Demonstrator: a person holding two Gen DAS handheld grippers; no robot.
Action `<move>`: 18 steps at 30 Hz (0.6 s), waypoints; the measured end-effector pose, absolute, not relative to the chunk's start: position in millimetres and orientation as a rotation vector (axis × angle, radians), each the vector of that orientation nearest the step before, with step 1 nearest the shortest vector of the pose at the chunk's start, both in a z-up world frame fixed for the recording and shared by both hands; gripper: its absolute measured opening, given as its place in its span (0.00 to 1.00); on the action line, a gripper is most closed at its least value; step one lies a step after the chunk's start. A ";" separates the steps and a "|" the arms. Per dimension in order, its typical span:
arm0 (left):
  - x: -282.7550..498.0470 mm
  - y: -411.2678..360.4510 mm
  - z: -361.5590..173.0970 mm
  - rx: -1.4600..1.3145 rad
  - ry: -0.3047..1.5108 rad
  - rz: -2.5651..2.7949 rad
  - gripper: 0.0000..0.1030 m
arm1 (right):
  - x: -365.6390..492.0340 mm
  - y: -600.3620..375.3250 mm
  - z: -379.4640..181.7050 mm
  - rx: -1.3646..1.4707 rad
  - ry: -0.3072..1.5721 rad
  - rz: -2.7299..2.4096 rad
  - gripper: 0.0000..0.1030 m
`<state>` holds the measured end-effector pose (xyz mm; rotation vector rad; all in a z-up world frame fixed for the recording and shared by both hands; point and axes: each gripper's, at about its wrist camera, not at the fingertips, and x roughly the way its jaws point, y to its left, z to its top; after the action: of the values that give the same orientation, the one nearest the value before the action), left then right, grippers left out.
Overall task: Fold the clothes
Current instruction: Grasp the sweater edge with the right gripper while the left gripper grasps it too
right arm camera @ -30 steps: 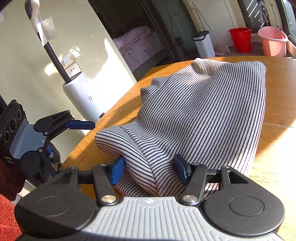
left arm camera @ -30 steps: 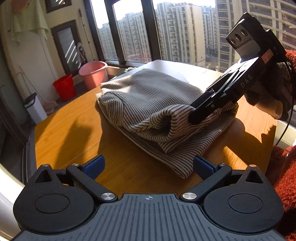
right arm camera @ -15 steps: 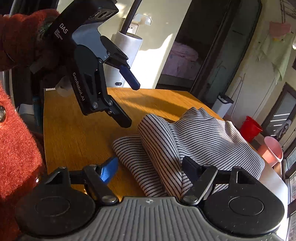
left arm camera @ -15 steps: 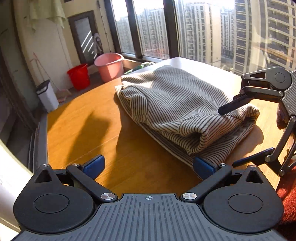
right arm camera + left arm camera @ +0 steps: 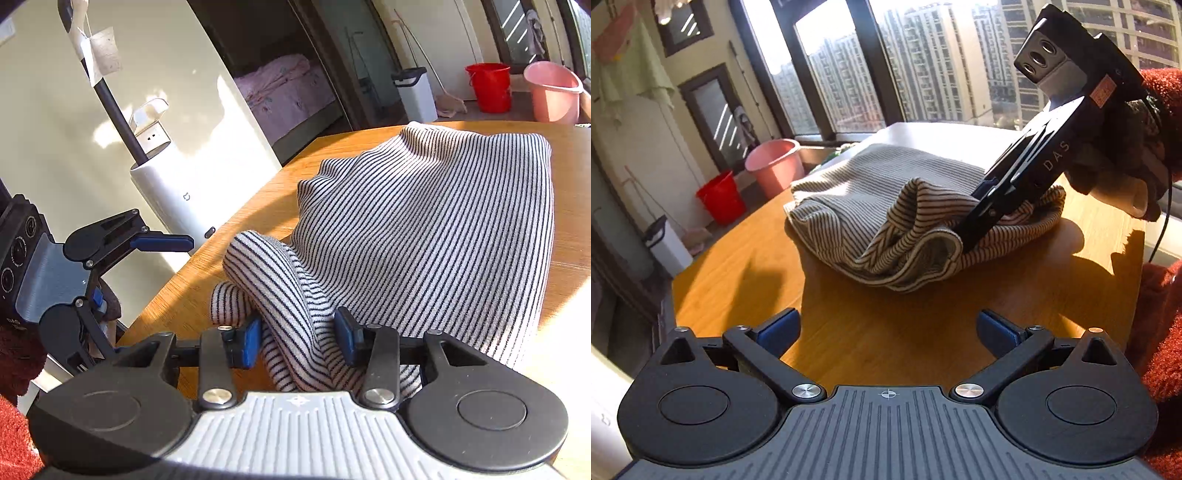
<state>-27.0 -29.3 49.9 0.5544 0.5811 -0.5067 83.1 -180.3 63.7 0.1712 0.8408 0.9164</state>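
Strong low sunlight comes through the windows (image 5: pixel 849 66), and the far table (image 5: pixel 960 129) edge is blown out to white while the near wood glows orange with hard, dark shadows under the cloth (image 5: pixel 886 206) and beside the right gripper (image 5: pixel 967 243). In the right wrist view the sun lays bright patches on the wall (image 5: pixel 74 129) and glare on the table's right edge, with the doorway (image 5: pixel 266 55) behind left dim. Both pictures are sharp, but the fisheye bends window frames and walls strongly toward the edges.
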 end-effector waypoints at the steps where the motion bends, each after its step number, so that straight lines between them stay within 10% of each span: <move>1: -24.4 -38.9 44.7 0.610 0.559 -0.506 1.00 | 83.8 -182.0 62.0 0.183 0.843 0.918 0.40; 8: 3.9 -86.7 19.6 0.894 0.375 -0.559 1.00 | 83.2 -183.6 63.9 0.153 0.827 0.918 0.40; 13: 10.9 -109.2 11.1 0.916 0.360 -0.664 0.72 | 48.7 -182.5 85.7 -0.140 0.673 0.864 0.44; 16: 26.4 -109.9 12.5 0.767 0.433 -0.682 0.65 | 21.7 -184.5 88.8 -0.341 0.524 0.782 0.81; 18: 47.0 -102.4 18.3 0.570 0.546 -0.695 0.63 | 6.6 -184.2 86.5 -0.465 0.444 0.735 0.86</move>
<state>47.0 -102.3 18.3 0.5696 0.5456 -0.6949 6.6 -184.2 86.5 -0.4651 0.4440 0.7345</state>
